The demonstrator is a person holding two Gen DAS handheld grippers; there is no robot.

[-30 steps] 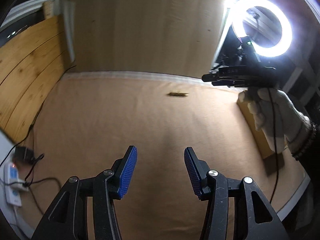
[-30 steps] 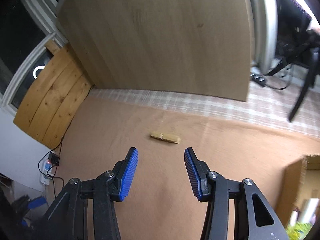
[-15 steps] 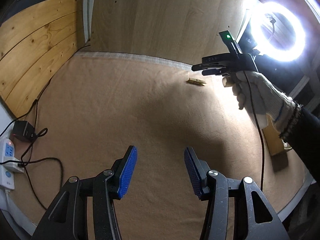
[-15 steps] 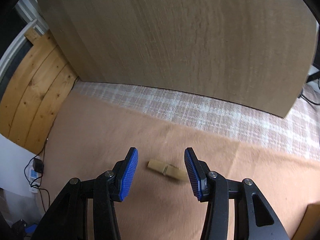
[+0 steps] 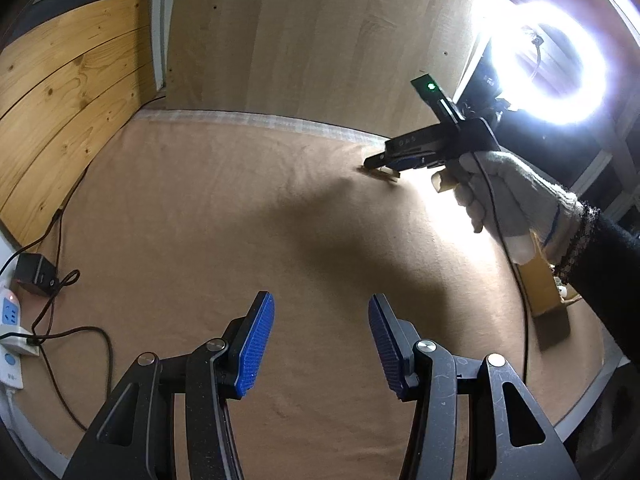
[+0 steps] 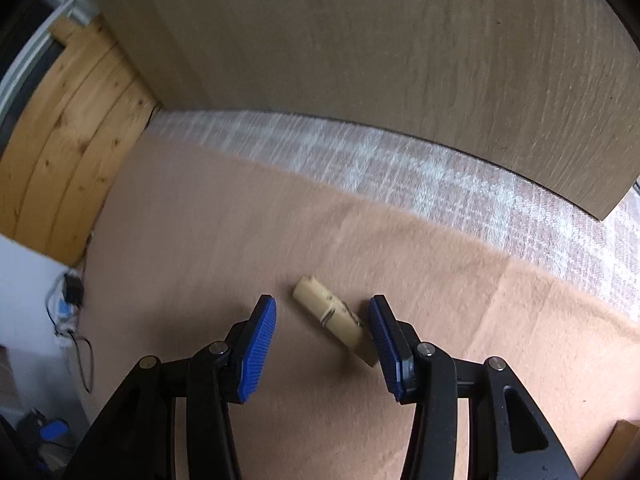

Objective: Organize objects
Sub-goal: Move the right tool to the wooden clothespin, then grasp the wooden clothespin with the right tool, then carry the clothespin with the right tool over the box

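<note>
A wooden clothespin (image 6: 334, 320) lies flat on the tan cloth, angled, between the open blue pads of my right gripper (image 6: 322, 334); its near end is close to the right pad. In the left wrist view the same clothespin (image 5: 384, 175) shows under the tips of the right gripper (image 5: 374, 163), held by a gloved hand at the far right. My left gripper (image 5: 320, 340) is open and empty, low over the cloth near the front.
A cardboard box (image 5: 546, 288) sits at the table's right edge. A bright ring light (image 5: 554, 64) stands behind it. A power strip (image 5: 10, 328) and black adapter (image 5: 36, 280) with cables lie at the left. Wooden boards (image 5: 68, 120) lean left and behind.
My right gripper has moved forward and down, so the clothespin now lies between its open pads. My left gripper has barely moved.
</note>
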